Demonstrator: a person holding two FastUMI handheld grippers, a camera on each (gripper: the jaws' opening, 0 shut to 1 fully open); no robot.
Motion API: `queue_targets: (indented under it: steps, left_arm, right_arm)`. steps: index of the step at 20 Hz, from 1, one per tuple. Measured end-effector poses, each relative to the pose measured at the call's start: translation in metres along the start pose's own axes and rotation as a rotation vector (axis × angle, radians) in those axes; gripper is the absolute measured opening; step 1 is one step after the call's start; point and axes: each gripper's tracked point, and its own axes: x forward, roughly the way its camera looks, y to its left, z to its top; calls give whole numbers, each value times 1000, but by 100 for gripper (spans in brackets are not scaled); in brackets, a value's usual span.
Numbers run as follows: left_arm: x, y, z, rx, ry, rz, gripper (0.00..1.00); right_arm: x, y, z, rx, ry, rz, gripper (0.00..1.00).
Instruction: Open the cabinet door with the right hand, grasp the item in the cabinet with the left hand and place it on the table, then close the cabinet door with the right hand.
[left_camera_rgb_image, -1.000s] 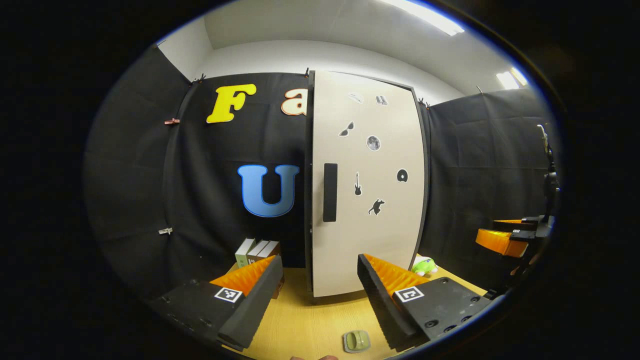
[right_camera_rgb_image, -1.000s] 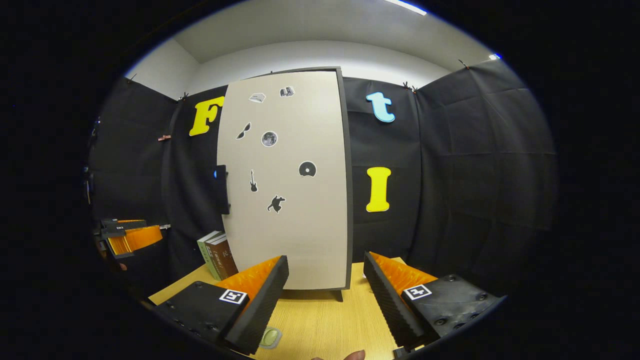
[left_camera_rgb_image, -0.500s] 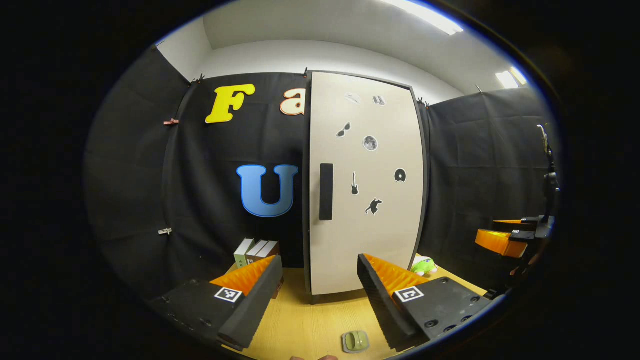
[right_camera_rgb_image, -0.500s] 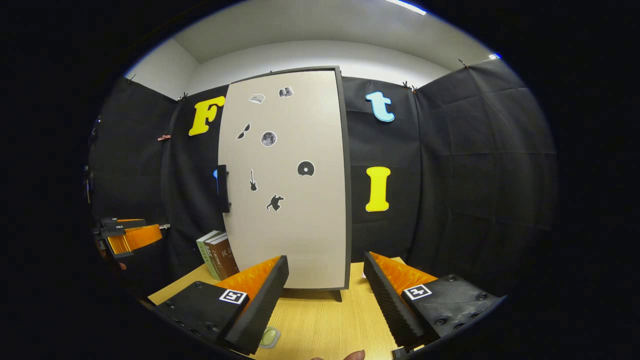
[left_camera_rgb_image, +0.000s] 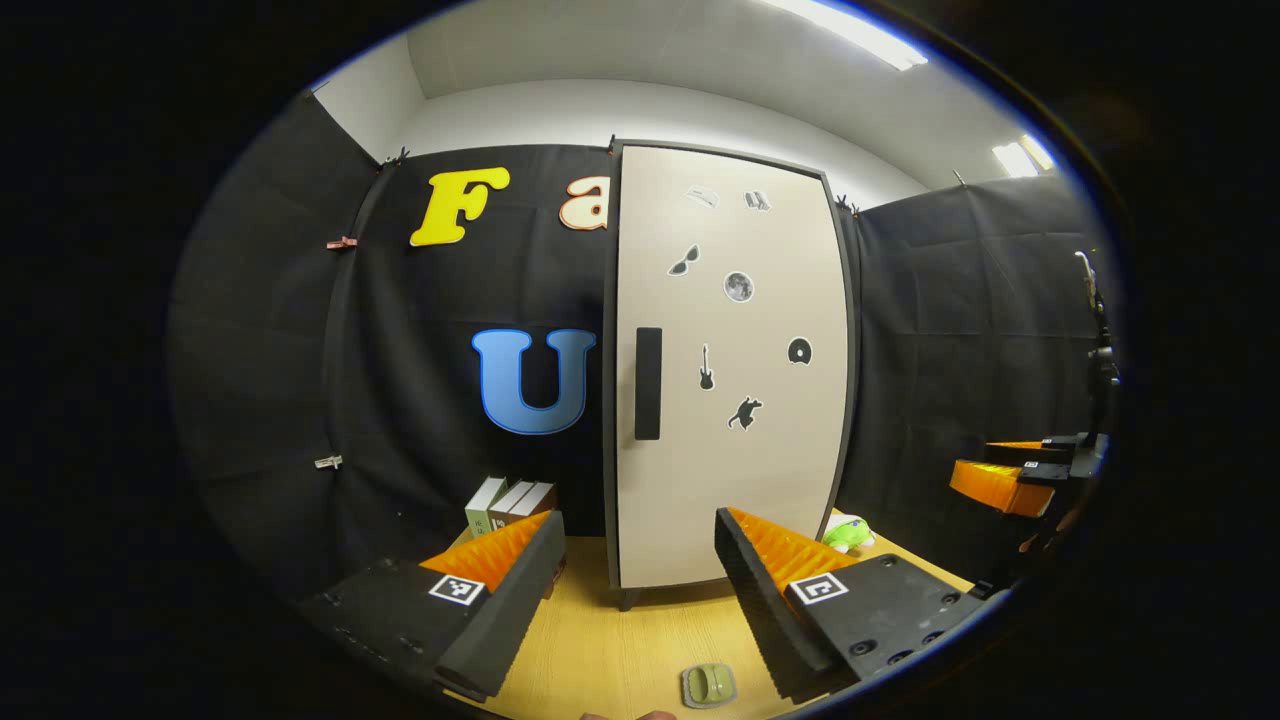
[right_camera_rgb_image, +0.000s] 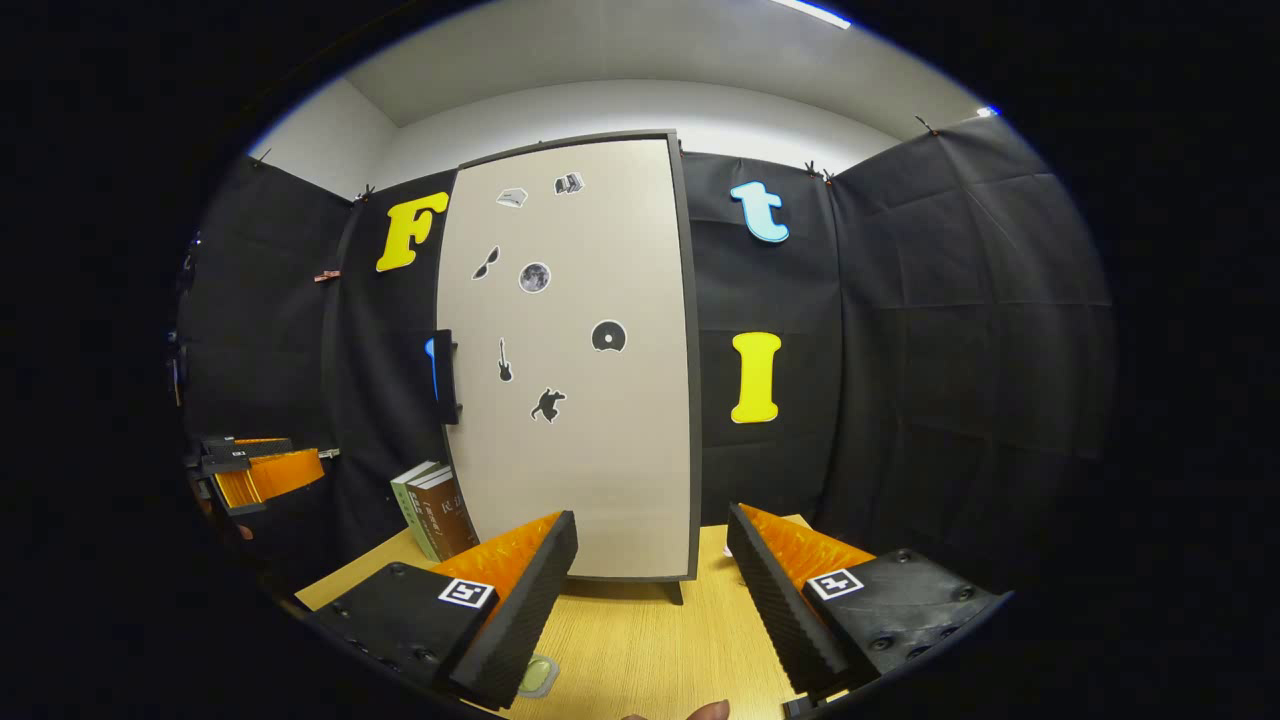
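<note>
Left gripper view has the left gripper (left_camera_rgb_image: 635, 575) with its two fingers spread apart over the pale wooden table (left_camera_rgb_image: 620, 650), grasping nothing. Just near of them, by the right finger, lies a small green oval item (left_camera_rgb_image: 709, 684) flat on the table top; I take it to be the thing lifted out of the cabinet, though that is a judgement. It looks light, stiff and low, so it would be taken across its short sides and might skid on the smooth wood.

Beyond the fingers stands the tall beige cabinet door with a dark frame (left_camera_rgb_image: 735, 370), seemingly shut flush, dotted with small black stickers. Its black vertical bar handle (left_camera_rgb_image: 648, 384) sits near the left edge at mid height. The door looks like a rigid, light board on hinges at the right; the handle is the place to pinch or push, since the flat face offers no hold. A row of upright books (left_camera_rgb_image: 508, 500) stands far left of the cabinet, and a green plush toy (left_camera_rgb_image: 848, 532) lies to its right.

Right gripper view shows the right gripper (right_camera_rgb_image: 650, 580), likewise released and empty, well short of the door, pointing at its lower right part.
</note>
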Motion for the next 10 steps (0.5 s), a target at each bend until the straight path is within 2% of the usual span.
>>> queue_targets:
  steps: [10]
  left_arm:
    - [5, -2, 2, 5, -3, -2, 95]
  right_arm:
    - [5, 1, -3, -3, 6, 7, 98]
